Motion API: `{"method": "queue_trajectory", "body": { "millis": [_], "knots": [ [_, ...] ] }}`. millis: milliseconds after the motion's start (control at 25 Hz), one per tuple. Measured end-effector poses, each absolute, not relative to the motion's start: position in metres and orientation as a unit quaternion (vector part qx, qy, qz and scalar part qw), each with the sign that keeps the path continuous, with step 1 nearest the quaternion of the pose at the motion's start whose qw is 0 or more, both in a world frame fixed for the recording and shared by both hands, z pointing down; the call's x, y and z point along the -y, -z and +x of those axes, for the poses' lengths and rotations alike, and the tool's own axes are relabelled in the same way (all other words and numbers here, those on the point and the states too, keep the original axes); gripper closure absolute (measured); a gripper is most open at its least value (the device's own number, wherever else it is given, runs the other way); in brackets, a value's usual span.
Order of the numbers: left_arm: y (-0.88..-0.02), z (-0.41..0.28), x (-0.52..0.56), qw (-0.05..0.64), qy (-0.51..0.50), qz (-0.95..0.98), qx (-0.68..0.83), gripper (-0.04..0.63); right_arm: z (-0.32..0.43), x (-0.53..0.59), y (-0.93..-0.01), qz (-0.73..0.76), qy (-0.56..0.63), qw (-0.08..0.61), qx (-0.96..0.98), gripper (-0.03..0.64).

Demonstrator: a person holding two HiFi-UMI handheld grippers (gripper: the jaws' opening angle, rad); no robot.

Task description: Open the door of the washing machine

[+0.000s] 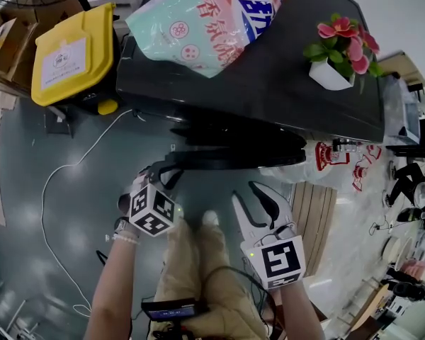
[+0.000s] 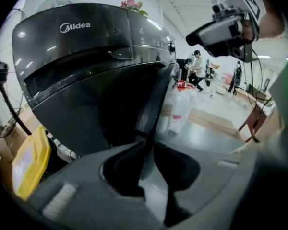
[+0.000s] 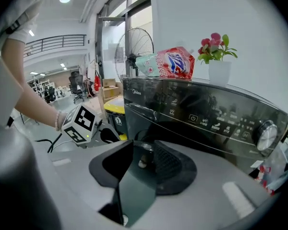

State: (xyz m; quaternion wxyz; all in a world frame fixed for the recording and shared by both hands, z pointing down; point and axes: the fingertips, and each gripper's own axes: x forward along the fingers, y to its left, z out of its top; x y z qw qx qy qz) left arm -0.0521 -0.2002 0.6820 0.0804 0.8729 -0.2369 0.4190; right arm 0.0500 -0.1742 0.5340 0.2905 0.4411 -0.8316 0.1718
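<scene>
Dark door (image 2: 156, 97) edge, pinched in left tool (image 2: 148, 146)

1. A pink and teal detergent bag (image 1: 212, 20) with blue characters lies flat, well apart from a white pot of pink flowers (image 1: 336, 59) that stands upright
2. A yellow bin (image 1: 74, 52) with a white label on its lid sits just beside open cardboard boxes (image 1: 7, 44)
3. A white cable (image 1: 76, 165) snakes across the grey floor (image 1: 28, 140)
4. Pale wooden boards (image 1: 315, 211) lie on the floor, near clear plastic bags (image 1: 340, 158) with red print
5. A standing fan (image 3: 134, 49) with a round wire cage rises behind the bin
6. A seated person (image 2: 198, 71) shows far off in the left gripper view
7. A dark screened device (image 1: 170, 309) sits at the head view's lower edge
</scene>
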Motion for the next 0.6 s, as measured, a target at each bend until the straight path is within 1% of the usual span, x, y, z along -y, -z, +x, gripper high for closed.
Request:
{"method": "queue_trajectory", "body": {
  "millis": [160,400,600],
  "knots": [
    [-0.672,-0.052,0.177,0.099,-0.408,0.876,0.238,0.557,0.046,0.171,-0.533,0.423,-0.16,0.301,0.84,0.497],
    [-0.633,-0.065,0.169,0.126,-0.358,0.875,0.302,0.599,0.037,0.167,-0.533,0.374,-0.12,0.325,0.861,0.497],
    [-0.585,-0.087,0.173,0.131,-0.322,0.865,0.363,0.602,0.028,0.152,-0.548,0.304,-0.084,0.376,0.871,0.497]
  ]
}}
